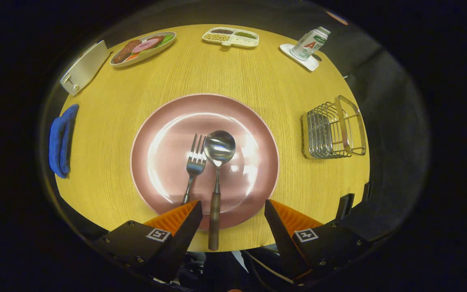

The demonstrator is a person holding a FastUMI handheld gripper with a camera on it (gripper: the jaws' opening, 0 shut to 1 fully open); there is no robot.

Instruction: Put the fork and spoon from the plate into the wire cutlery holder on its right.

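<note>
Fingers (232, 209) spread wide apart, gripping nothing, poised over the near edge of the table (108, 134).

Beyond the fingers, wooden table, round-looking, light yellow grain. Straight ahead of the fingers, big pink plate (253, 134), glossy, its near rim lying between the two fingertips. To the right of the plate and well apart from it, wire holder (333, 127) lying on the table near the right edge, beyond the right finger. Far left of the left finger, blue cloth (61, 140) bunched at the table edge. Farther off on the left, white flat box (84, 67) at the table's corner. Next to it, oval dish (143, 48) with sliced food. Across the far edge, divided tray (231, 37) with beans and grains. At far right, bottle (309, 42) tilted on a white coaster (304, 61).

On the plate, spoon (217, 162) with bowl up toward the middle, wooden handle running back between the fingers, nearer the left one, its end past the plate rim over the table. Just left of the spoon, fork (195, 162), tines ahead, almost touching the spoon bowl, handle slanting back to the left fingertip and hidden behind it.
</note>
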